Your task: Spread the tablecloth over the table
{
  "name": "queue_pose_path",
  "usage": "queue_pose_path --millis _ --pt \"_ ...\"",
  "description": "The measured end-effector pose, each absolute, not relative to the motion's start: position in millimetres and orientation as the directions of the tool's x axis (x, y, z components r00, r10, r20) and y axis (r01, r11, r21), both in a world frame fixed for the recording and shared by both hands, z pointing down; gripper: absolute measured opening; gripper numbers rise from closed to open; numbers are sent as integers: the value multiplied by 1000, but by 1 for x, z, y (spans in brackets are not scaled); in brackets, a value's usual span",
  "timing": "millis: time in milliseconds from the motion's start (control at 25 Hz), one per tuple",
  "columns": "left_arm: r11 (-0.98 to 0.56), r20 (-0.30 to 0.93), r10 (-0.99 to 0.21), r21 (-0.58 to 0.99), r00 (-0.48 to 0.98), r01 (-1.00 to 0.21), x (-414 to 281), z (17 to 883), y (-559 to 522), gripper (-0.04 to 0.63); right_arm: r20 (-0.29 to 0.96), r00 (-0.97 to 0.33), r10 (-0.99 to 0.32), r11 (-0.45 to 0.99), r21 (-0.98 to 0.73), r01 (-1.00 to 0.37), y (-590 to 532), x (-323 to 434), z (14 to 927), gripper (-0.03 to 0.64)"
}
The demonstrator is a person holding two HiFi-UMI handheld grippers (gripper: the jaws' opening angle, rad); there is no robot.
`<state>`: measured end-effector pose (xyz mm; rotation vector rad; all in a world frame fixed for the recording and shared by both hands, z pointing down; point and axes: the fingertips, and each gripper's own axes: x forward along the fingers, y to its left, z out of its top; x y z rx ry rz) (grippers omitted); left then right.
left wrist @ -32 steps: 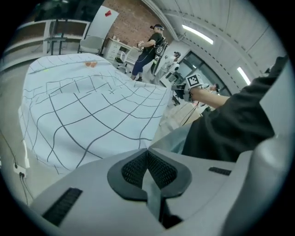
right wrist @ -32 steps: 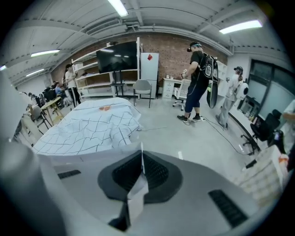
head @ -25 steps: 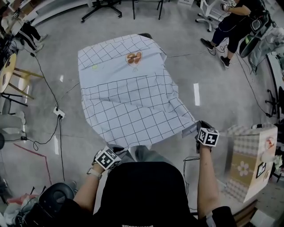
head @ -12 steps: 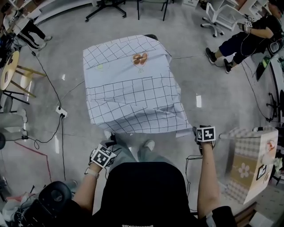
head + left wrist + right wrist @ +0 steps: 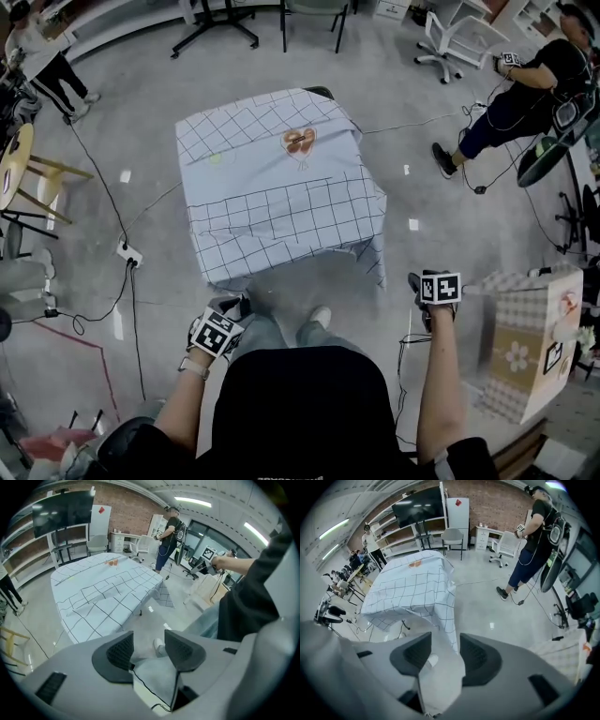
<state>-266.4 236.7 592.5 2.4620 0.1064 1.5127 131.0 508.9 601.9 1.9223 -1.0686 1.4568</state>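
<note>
The pale blue tablecloth (image 5: 281, 187) with a dark grid covers the table, and its near edge hangs toward the floor. Both grippers' jaws have just been opening. My left gripper (image 5: 234, 309) stands open just below the cloth's near left corner. Low between its jaws (image 5: 148, 639) lies a pale scrap with a dark line; the pads do not press it. My right gripper (image 5: 417, 284) is open to the right of the hanging near right corner (image 5: 380, 267). In the right gripper view a loose pale fold runs from that corner down between the parted jaws (image 5: 445, 641).
A checked box (image 5: 534, 347) stands at my right. A person (image 5: 525, 84) sits at the far right among office chairs. Cables and a power strip (image 5: 127, 253) lie on the floor at the left, beside a wooden stool (image 5: 19, 159). My shoe (image 5: 319, 317) is near the table.
A second ago both grippers held the cloth's near edge pulled toward me. Now the edge has dropped down the table's near side, and both grippers are farther back from the table.
</note>
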Motion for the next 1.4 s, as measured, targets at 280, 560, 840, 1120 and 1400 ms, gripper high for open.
queue_pose_path --millis 280,560,840,1120,1400 --pt "-972 848 133 212 514 -98 -280 580 132 215 905 209 -371 -574 -46 -817 402 115 575 190" --pt "-981 829 112 179 548 -70 -290 575 38 215 863 259 -434 -541 -20 -841 290 94 545 190" --pt "-986 799 99 161 593 -52 -267 570 -10 215 810 285 -512 -482 4 -876 205 96 519 190" --pt "-967 801 58 194 596 -167 -236 569 -12 215 789 218 -575 -373 -16 -928 125 155 525 190" --pt "-891 819 -79 198 568 -409 -184 554 -18 214 746 111 -657 -266 -92 -959 39 248 546 194"
